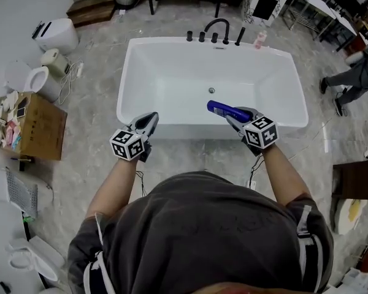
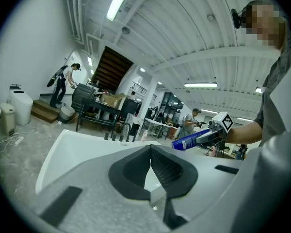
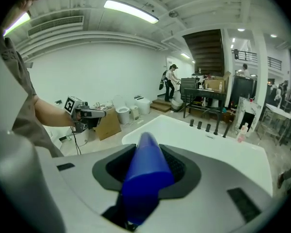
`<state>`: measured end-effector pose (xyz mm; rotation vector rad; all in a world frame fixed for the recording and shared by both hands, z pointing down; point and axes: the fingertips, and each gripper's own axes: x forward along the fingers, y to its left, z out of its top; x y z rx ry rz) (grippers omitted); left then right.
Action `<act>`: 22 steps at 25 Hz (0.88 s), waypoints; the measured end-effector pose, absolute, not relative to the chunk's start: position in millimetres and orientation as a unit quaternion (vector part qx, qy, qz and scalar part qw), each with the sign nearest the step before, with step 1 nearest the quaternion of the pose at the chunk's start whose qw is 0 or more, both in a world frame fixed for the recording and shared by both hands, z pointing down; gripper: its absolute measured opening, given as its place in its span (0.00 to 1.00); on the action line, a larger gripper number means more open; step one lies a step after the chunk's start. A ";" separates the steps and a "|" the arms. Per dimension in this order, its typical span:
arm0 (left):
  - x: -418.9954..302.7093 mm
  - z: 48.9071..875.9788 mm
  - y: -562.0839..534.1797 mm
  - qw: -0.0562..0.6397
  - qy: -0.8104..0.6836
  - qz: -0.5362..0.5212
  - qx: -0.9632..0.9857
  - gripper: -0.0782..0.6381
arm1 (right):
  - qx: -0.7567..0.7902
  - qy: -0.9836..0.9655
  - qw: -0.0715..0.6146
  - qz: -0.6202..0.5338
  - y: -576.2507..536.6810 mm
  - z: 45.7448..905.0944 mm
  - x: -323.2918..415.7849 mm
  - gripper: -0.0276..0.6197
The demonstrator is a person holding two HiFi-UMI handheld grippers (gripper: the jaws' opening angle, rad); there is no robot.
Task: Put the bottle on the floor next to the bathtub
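Observation:
A blue bottle (image 1: 222, 109) is held level over the near side of the white bathtub (image 1: 141, 60), its cap end pointing left over the basin. My right gripper (image 1: 231, 117) is shut on it; in the right gripper view the bottle (image 3: 145, 176) fills the space between the pads and juts forward. My left gripper (image 1: 151, 117) hovers above the tub's near rim at the left, shut and holding nothing, and its pads meet at the tip (image 2: 151, 149). The left gripper view shows the bottle (image 2: 189, 141) off to the right.
A black faucet set (image 1: 218, 26) and a small pink bottle (image 1: 260, 38) stand on the tub's far rim. A cardboard box (image 1: 37, 124) and toilets (image 1: 40, 78) lie to the left. Marble floor (image 1: 190, 155) runs along the tub's near side. A person (image 1: 356, 75) walks at right.

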<state>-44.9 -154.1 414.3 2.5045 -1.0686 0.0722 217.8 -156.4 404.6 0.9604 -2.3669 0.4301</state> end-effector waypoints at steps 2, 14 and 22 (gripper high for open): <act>-38.6 420.3 -154.9 0.209 -0.392 0.029 0.895 0.12 | 0.338 -0.885 0.278 0.157 -164.0 410.1 216.7 0.25; -11.1 478.1 -133.0 0.256 -0.501 0.003 0.827 0.12 | 0.156 -0.907 0.383 0.084 -204.2 447.2 175.7 0.25; -107.0 542.0 -89.1 0.274 -0.547 -0.003 0.791 0.12 | 0.058 -0.886 0.459 0.037 -178.5 525.2 30.6 0.26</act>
